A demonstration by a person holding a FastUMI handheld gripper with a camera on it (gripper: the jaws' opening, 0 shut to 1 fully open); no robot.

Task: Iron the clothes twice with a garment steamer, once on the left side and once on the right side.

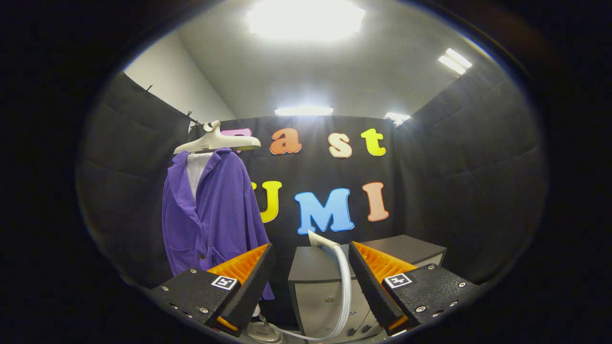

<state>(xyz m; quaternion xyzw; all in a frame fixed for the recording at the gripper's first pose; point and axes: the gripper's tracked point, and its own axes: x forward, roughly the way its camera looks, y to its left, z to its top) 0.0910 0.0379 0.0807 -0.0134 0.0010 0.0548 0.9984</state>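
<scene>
A purple jacket (pixel 213 215) hangs on a pale hanger (pixel 217 141) over a white inner piece, to the left of and beyond my fingers. My gripper (pixel 311 251) is open, with nothing between its fingers. Just ahead, between the fingertips, the white steamer head (pixel 321 240) rests on top of a low cabinet, and its pale hose (pixel 345 286) curves down from it toward the steamer base (pixel 263 330) low by the left finger.
A low cabinet (pixel 311 267) with a dark top and pale drawers stands ahead, with a second dark-topped unit (pixel 406 248) behind it to the right. Black cloth walls close the booth on three sides.
</scene>
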